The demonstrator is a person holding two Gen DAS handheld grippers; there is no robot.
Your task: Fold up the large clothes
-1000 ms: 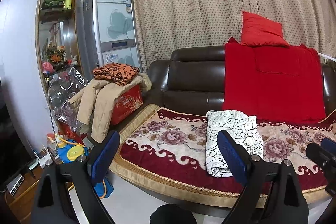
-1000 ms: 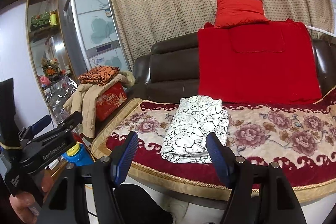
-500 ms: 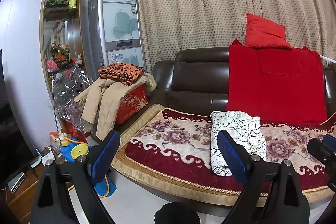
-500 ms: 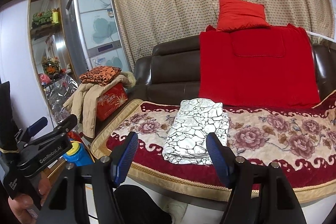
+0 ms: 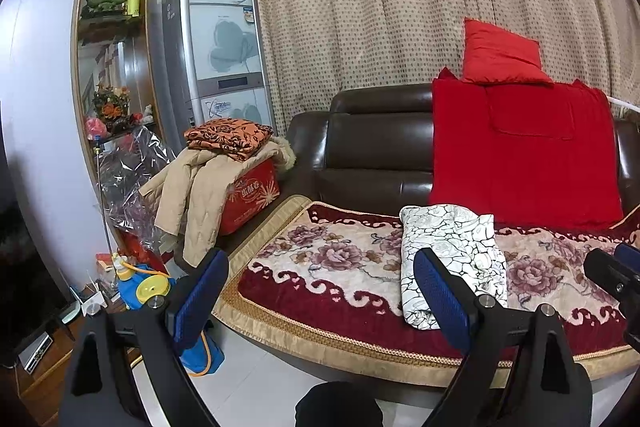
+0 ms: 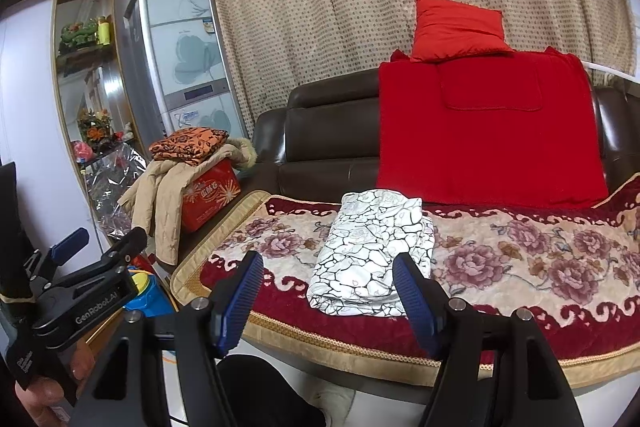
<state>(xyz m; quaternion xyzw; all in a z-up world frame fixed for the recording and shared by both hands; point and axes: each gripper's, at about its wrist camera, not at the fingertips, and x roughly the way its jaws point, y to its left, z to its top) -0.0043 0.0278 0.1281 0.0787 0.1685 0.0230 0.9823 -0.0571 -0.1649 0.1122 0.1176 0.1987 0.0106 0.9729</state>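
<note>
The folded white garment (image 6: 372, 259) lies on the floral sofa cover (image 6: 520, 259), near its front edge and seemingly flat. Both the left tongs (image 5: 320, 291) and the right tongs (image 6: 332, 291) stand open, empty, short of the sofa.

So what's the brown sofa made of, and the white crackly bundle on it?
The sofa looks like leather or faux leather: dark brown, smooth, glossy highlights. The folded white garment looks like thin woven cloth, matte, with soft creases; the exact fibre can't be told.
</note>
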